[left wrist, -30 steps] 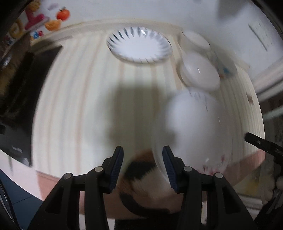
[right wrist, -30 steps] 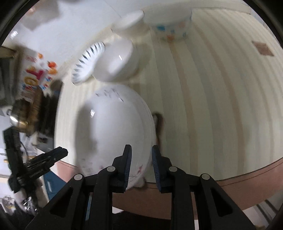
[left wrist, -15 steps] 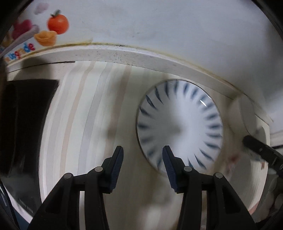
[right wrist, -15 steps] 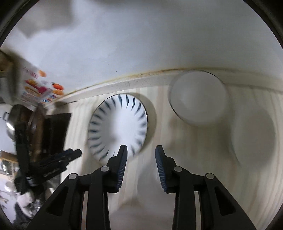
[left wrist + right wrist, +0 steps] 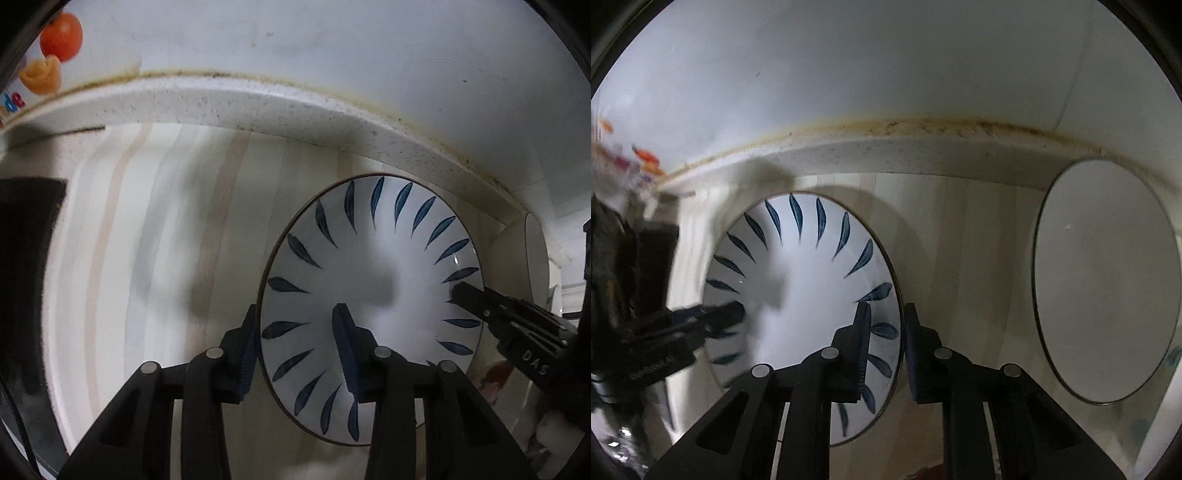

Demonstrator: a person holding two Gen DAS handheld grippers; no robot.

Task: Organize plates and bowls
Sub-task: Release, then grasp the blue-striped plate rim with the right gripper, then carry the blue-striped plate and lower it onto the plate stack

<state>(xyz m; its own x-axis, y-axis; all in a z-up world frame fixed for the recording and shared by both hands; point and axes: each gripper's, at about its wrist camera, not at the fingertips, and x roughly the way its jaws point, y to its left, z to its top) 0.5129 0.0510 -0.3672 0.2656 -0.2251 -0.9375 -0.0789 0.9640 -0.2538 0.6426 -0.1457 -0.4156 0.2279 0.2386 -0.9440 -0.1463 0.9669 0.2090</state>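
A white plate with blue leaf marks (image 5: 373, 306) lies on the striped counter near the back ledge; it also shows in the right wrist view (image 5: 801, 295). My left gripper (image 5: 297, 350) is open, its jaws astride the plate's left rim. My right gripper (image 5: 886, 343) is open, its jaws astride the plate's right rim. Each gripper shows in the other's view, the right one (image 5: 509, 325) and the left one (image 5: 683, 325). A plain white bowl (image 5: 1104, 280) stands to the right of the plate.
A speckled white ledge (image 5: 258, 110) and the wall run along the back of the counter. A dark mat or tray (image 5: 26, 266) lies at the far left. A colourful package (image 5: 48, 55) stands at the back left.
Both grippers have moved from the large white bowl at the counter's front to the blue-leaf plate at the back. Each now has its jaws around one rim of that plate.
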